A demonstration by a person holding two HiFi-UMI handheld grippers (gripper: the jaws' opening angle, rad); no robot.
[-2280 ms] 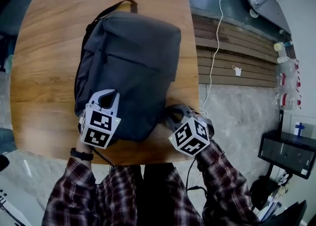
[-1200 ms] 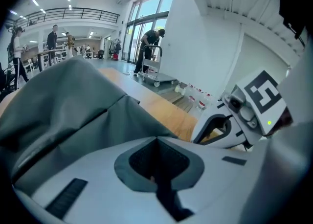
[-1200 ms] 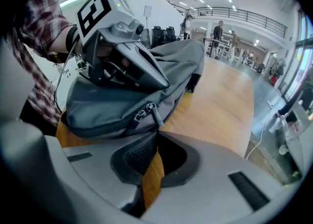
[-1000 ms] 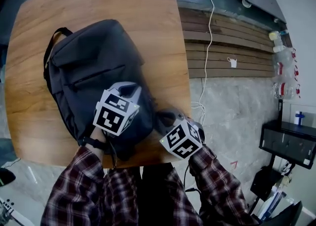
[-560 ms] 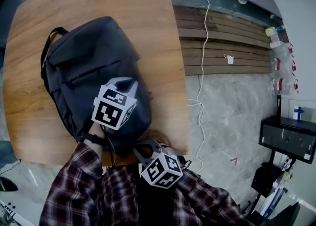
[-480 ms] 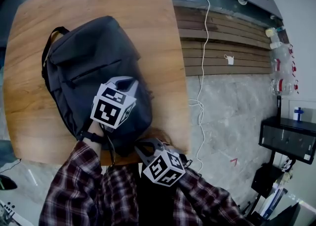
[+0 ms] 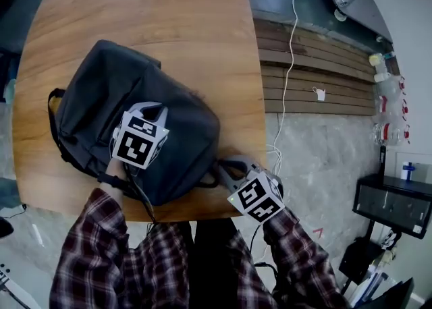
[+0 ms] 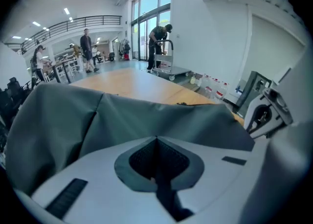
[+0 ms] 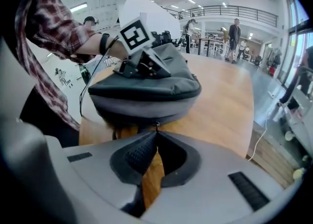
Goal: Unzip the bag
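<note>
While left claw [image 8: 156,139] presses one bag [image 7: 185,132], right claw [image 9: 156,134] apparently pinches its zipper [image 9: 156,124].

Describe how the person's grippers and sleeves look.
Both the left gripper and right gripper are light grey, with dark ribbed pads and a cube of black-and-white square markers. A black cable leaves the left one. Sleeves: red-and-white plaid; black wristband on left.

On the backpack [image 7: 182,129] rest the left tongs [image 7: 150,107], right tongs [image 7: 226,166] at its corner.
</note>
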